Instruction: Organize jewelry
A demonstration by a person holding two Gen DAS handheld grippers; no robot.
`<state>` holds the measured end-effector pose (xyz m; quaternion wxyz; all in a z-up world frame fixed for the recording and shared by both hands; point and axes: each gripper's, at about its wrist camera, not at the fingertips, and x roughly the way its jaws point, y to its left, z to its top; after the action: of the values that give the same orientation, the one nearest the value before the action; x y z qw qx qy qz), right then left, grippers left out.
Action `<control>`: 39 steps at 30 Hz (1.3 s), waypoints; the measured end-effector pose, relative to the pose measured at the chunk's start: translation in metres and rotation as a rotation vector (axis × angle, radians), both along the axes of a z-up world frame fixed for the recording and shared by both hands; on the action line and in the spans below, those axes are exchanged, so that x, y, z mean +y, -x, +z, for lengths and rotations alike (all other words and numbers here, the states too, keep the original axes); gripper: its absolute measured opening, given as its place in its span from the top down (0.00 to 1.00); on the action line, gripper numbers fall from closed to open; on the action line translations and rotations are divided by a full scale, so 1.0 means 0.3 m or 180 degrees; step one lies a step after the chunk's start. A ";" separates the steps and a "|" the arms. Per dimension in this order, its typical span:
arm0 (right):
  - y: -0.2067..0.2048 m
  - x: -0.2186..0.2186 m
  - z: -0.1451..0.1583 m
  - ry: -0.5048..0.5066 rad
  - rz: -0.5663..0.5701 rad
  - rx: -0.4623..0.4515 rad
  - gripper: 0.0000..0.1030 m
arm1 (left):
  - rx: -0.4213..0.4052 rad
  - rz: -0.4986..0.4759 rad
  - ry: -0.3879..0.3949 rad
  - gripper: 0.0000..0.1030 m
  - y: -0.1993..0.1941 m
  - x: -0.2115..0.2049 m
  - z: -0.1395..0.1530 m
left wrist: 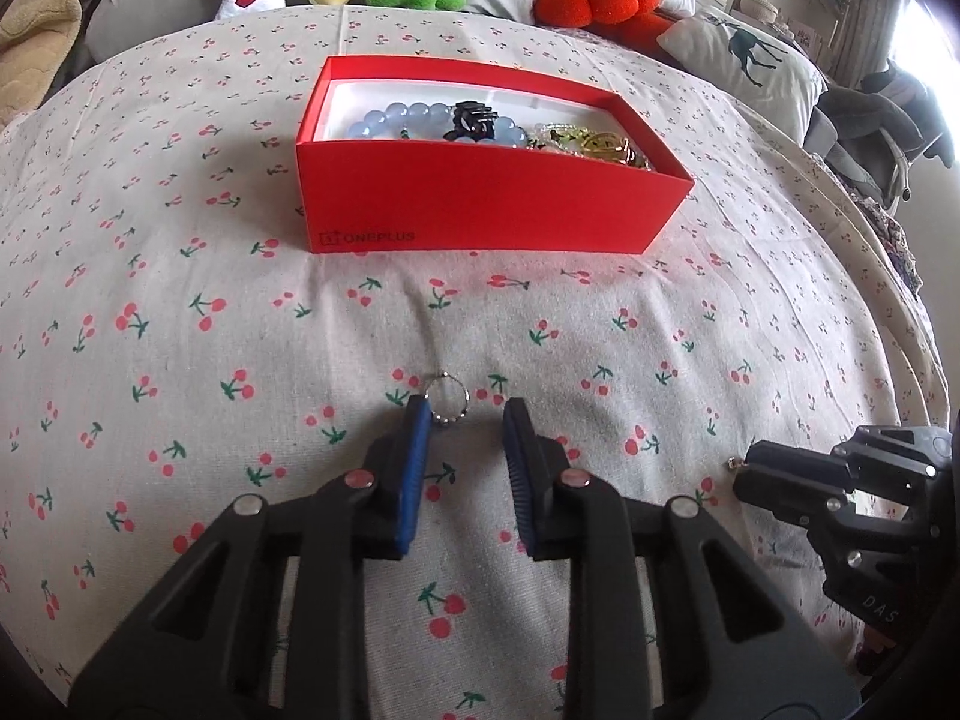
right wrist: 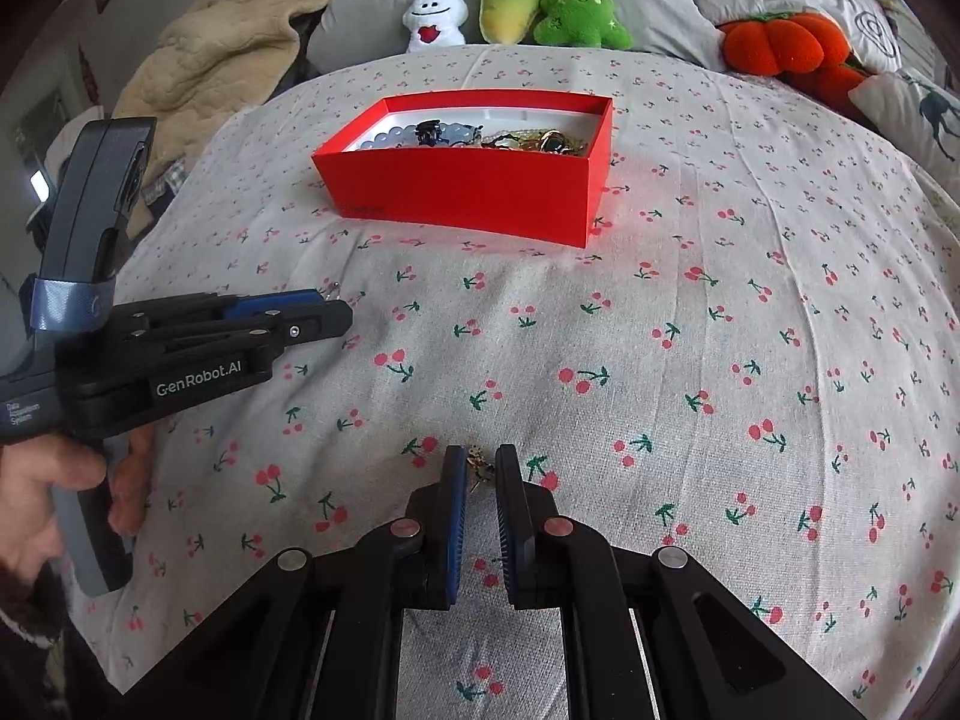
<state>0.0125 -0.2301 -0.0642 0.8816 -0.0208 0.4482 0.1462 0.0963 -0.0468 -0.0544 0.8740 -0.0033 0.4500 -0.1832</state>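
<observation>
Left gripper (left wrist: 465, 414): jaws well apart, nothing gripped. A small silver beaded ring (left wrist: 447, 401) lies on the cherry-print sheet (left wrist: 180, 312) btwn the tips, touching or just beside the left pad; not clamped yet.

Centre, further back: red box (left wrist: 480, 204) w/ white inside already holds blue bead bracelet (left wrist: 414, 120), a dark clip-like piece (left wrist: 474, 118) and a gold/green tangle (left wrist: 591, 144). So most of the job looks done.

Right gripper (right wrist: 479, 468): jaws narrow, a small gold piece (right wrist: 478, 461) sits btwn the tips. Can't tell if it's actually pinched or just bracketed.

Left to do, prob: these two loose bits into the box. No other jewelry visible on the sheet.
</observation>
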 end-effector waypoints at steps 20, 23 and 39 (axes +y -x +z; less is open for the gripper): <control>-0.003 -0.022 0.037 -0.0064 -0.0097 -0.0080 0.90 | -0.0076 -0.0006 -0.0077 0.94 0.054 0.030 0.016; -0.006 -0.024 0.029 -0.0072 -0.0111 -0.0049 0.90 | -0.0101 -0.0082 -0.0090 0.65 0.042 0.002 0.019; -0.035 -0.049 0.059 -0.0102 -0.0203 -0.0079 0.90 | 0.0015 0.0207 -0.0192 0.85 -0.035 -0.050 0.010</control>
<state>0.0230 -0.2450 -0.0465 0.8915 0.0058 0.4353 0.1250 0.1068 -0.0618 -0.0515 0.8781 0.0081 0.4571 -0.1410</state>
